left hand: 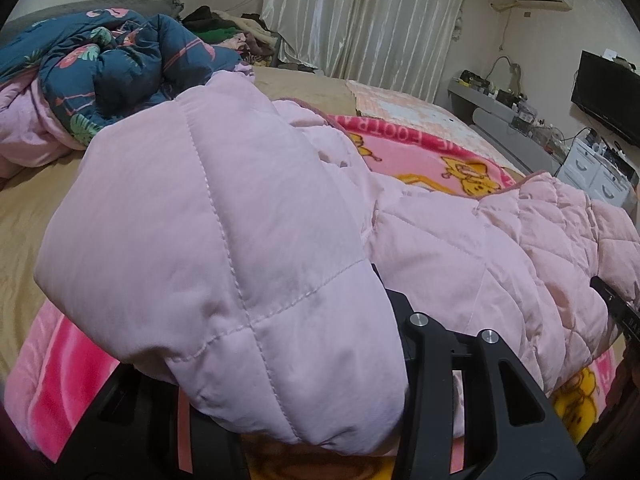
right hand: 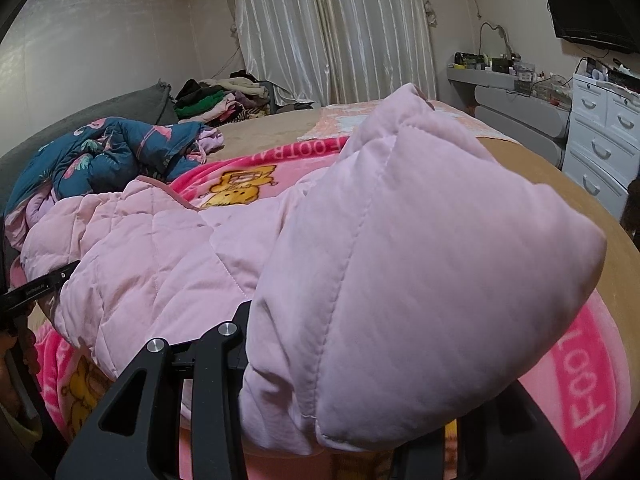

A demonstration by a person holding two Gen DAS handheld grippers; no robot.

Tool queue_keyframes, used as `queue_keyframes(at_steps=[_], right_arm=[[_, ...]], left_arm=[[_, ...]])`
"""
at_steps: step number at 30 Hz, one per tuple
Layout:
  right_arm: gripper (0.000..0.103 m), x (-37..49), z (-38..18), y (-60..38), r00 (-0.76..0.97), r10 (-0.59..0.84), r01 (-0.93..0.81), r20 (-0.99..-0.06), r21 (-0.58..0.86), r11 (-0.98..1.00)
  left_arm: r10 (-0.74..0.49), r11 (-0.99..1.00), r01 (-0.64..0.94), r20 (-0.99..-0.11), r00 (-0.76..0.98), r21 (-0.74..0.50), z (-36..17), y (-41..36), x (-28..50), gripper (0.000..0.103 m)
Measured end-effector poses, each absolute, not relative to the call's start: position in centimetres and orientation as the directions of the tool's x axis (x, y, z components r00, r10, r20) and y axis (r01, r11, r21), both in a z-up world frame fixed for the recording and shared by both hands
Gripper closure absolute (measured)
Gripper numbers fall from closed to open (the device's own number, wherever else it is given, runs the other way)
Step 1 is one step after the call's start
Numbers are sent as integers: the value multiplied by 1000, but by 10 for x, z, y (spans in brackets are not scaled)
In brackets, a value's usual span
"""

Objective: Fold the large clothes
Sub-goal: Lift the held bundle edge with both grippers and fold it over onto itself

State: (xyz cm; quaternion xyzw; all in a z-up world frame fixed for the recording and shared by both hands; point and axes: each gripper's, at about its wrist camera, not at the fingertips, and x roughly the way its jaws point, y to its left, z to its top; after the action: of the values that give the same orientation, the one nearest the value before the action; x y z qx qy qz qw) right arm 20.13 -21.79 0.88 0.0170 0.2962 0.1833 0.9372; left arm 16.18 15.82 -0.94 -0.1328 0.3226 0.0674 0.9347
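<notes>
The left gripper (left hand: 304, 392) grips a puffy fold of the pink coat (left hand: 460, 248), its fingertips hidden, so probably clamped. The coat spans the blanket (right hand: 592, 380) on the bed (right hand: 532, 172). At three o'clock, the right gripper (right hand: 352, 384) holds the coat's other corner.

Both views are lit by soft, even indoor light, rather dim, with a warm pinkish tone. The satin curtain (left hand: 360, 16) shows bright shiny streaks of glare. Shadows are weak. The fisheye lens bends straight lines near the edges, and the corners are black. The nearest quilted jacket (right hand: 400, 260) looks slightly soft.
</notes>
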Motion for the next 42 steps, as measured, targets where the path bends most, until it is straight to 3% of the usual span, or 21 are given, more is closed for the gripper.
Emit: queue_keyframes(at_steps=[27, 42], right_arm=[[66, 157, -1, -229, 769, 353, -316, -533, 163, 935], [63, 188, -10, -230, 726, 329, -224, -605, 244, 943]], left_arm=[[22, 961, -185, -611, 791, -205, -25, 182, 126, 68], [38, 959, -208, -634, 772, -195, -32, 188, 144, 66]])
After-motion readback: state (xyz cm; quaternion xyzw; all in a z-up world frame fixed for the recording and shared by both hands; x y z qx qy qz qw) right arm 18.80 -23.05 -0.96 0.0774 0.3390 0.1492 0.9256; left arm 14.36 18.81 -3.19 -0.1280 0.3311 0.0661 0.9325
